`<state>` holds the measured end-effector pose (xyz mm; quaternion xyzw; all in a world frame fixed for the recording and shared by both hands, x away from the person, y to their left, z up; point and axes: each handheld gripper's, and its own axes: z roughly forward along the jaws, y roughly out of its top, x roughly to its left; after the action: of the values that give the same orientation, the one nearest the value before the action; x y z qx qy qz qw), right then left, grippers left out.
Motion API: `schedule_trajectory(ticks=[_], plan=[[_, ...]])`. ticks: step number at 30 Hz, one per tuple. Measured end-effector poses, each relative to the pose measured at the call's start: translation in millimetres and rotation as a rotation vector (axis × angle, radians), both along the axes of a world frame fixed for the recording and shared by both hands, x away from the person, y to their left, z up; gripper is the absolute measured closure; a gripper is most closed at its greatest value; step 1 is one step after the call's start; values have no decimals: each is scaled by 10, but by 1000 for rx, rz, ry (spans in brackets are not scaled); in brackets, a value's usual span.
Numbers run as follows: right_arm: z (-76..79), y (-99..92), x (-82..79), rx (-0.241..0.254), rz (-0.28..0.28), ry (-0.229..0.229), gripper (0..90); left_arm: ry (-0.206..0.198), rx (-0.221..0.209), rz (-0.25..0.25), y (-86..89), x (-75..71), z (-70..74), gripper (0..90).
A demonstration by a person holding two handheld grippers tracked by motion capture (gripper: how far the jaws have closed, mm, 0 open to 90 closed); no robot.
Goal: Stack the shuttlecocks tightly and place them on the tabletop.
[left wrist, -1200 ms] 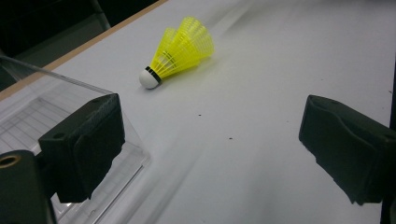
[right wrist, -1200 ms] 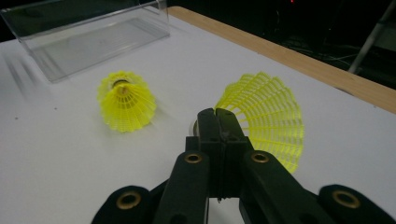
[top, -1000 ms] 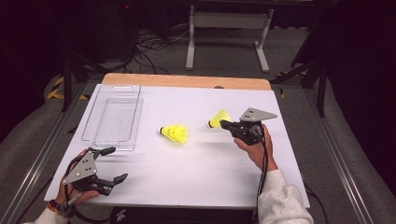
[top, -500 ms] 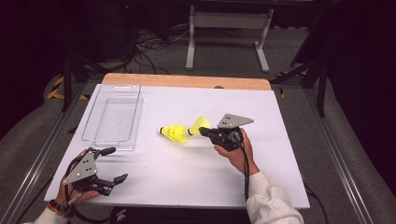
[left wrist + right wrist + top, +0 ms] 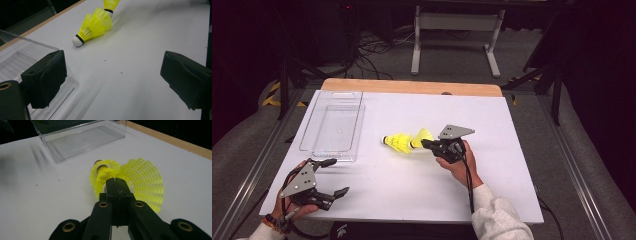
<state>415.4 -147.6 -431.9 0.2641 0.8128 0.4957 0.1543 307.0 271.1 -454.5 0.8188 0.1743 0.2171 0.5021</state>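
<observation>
A yellow shuttlecock [image 5: 396, 142] lies on its side mid-table, white cork [image 5: 77, 41] pointing left. My right gripper [image 5: 426, 144] is shut on a second yellow shuttlecock [image 5: 422, 135] and holds it low over the board, just right of the lying one. The held shuttlecock's skirt [image 5: 145, 181] flares up and to the right, and its cork end sits against the lying one's skirt [image 5: 102, 176]. My left gripper [image 5: 338, 176] rests near the front left corner. It is open, and nothing lies between its two black pads [image 5: 45, 80].
A clear plastic tray [image 5: 360, 122] stands at the left back of the white board [image 5: 512, 150], close beside my left gripper's jaw [image 5: 32, 43]. The board's wooden far edge [image 5: 412, 86] runs along the back. Cables and a stand's legs lie on the floor beyond.
My right gripper has carried its shuttlecock leftward and down, from the right of the board until it is against the lying shuttlecock. The left gripper has stayed put.
</observation>
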Motion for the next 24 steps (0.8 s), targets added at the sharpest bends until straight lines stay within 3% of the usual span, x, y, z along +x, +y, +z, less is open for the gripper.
schedule_trajectory(ticks=[5, 8, 13, 24], plan=[[-54, 24, 77, 45, -10, 6, 900, -1, 2, -2, 6, 2, -1, 72], [-91, 56, 108, 48, -19, 10, 900, -1, -3, -4, 5, -2, -1, 72], [-162, 117, 158, 40, -37, 21, 900, 2, 2, -9, -2, -1, -6, 73], [-273, 130, 181, 12, -22, 77, 892, 2, 5, -13, 4, -12, -3, 73]])
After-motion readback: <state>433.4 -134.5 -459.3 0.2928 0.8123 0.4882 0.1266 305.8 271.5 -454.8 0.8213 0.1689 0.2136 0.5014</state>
